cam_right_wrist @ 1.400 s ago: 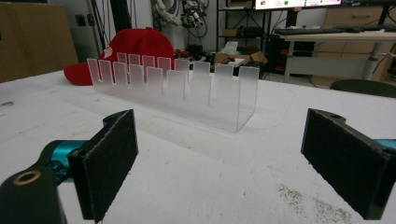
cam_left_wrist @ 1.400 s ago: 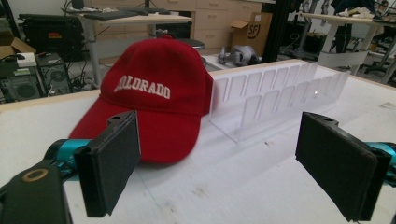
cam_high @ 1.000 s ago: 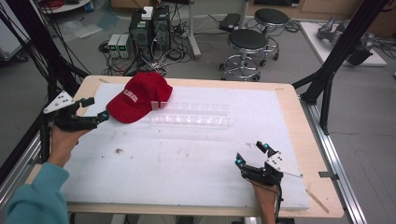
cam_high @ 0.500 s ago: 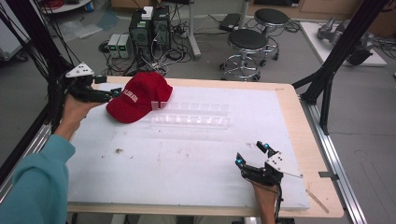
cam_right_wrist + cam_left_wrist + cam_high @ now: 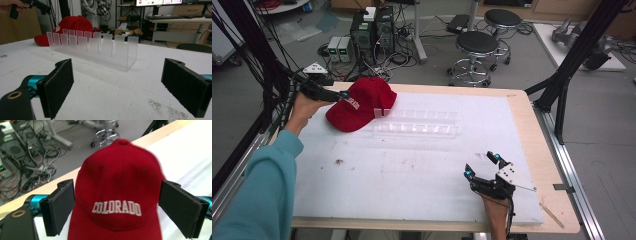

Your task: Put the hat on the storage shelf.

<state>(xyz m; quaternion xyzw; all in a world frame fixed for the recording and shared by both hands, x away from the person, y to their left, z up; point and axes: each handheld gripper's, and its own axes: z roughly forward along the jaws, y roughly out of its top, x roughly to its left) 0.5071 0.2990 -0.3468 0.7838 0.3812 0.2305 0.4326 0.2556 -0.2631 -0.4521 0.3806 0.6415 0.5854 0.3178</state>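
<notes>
A red cap (image 5: 359, 102) with white "COLORADO" lettering lies at the far left of the white mat (image 5: 412, 170), partly over the left end of a clear slotted rack (image 5: 417, 122). My left gripper (image 5: 341, 93) is open at the cap's left side. In the left gripper view its jaws stand wide on either side of the cap (image 5: 117, 177) without touching it. My right gripper (image 5: 482, 165) rests open near the front right of the mat. It faces the rack (image 5: 100, 50), with the cap (image 5: 72, 25) behind that.
The mat covers a wooden table (image 5: 532, 130) framed by black posts (image 5: 572, 60). Past the far edge, computers (image 5: 372, 30) with cables and two stools (image 5: 474, 50) stand on the floor. Small dark specks (image 5: 339, 161) mark the mat.
My left gripper has travelled from the table's left edge away and rightwards until it reached the cap's side. The right gripper, the cap and the rack have stayed put.
</notes>
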